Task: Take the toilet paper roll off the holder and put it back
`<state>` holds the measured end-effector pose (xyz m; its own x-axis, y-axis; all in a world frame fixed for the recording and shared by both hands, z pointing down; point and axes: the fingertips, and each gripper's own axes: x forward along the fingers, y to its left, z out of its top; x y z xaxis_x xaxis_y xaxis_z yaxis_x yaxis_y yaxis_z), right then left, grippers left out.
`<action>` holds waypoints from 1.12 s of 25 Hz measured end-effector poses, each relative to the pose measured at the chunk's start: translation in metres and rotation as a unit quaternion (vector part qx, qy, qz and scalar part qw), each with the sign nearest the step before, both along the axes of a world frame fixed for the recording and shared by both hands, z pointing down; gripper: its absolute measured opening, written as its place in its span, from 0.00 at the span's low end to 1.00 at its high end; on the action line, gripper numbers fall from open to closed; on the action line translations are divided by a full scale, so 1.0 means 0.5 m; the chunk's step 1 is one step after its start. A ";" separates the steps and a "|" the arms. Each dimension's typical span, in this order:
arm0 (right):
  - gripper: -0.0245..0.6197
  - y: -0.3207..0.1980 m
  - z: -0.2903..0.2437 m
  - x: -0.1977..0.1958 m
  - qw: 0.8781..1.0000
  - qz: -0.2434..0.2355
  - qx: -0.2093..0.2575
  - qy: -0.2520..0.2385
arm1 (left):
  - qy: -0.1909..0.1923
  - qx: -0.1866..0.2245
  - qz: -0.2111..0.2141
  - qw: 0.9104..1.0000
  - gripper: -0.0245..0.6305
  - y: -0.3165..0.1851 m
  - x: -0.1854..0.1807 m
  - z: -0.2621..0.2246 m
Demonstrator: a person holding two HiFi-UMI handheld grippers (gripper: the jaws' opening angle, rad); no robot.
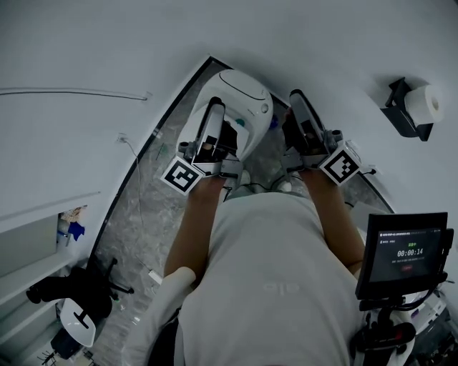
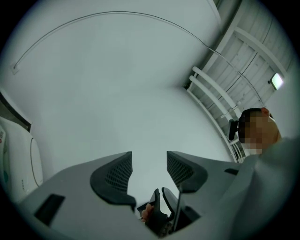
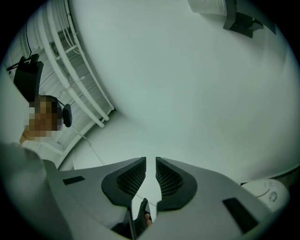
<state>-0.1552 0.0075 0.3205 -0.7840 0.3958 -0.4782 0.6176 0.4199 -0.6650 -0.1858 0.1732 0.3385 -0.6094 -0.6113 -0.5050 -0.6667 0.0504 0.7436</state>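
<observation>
The white toilet paper roll [image 1: 428,102] sits on its dark wall holder [image 1: 401,109] at the upper right of the head view. It also shows at the top of the right gripper view, roll [image 3: 206,5] on holder [image 3: 241,21]. My left gripper [image 1: 215,109] is held over the toilet, far left of the roll. Its jaws [image 2: 149,161] stand open with only bare wall between them. My right gripper [image 1: 297,98] is closer to the roll but well short of it. The right gripper [image 3: 151,165] has its jaws drawn nearly together, with nothing held.
A white toilet [image 1: 243,93] stands straight ahead between the two grippers. A screen on a stand [image 1: 404,254] is at the lower right. Shelves [image 1: 43,250] and a dark object on the floor [image 1: 71,293] are at the left. A thin cable [image 1: 71,91] runs along the left wall.
</observation>
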 end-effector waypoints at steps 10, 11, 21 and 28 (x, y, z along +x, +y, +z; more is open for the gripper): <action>0.12 -0.023 0.024 0.005 1.000 0.016 -0.001 0.015 | 0.013 0.010 0.021 1.000 0.40 -0.022 -0.014 0.013; 0.12 -0.024 0.028 0.005 1.000 0.019 0.007 0.020 | 0.016 0.012 0.023 1.000 0.40 -0.024 -0.015 0.015; 0.12 -0.021 0.033 -0.002 1.000 0.011 -0.007 0.028 | 0.018 0.006 0.035 0.999 0.40 -0.034 -0.016 0.019; 0.12 -0.033 0.031 -0.005 0.999 0.025 0.003 0.029 | 0.022 0.004 0.036 0.999 0.40 -0.034 -0.020 0.028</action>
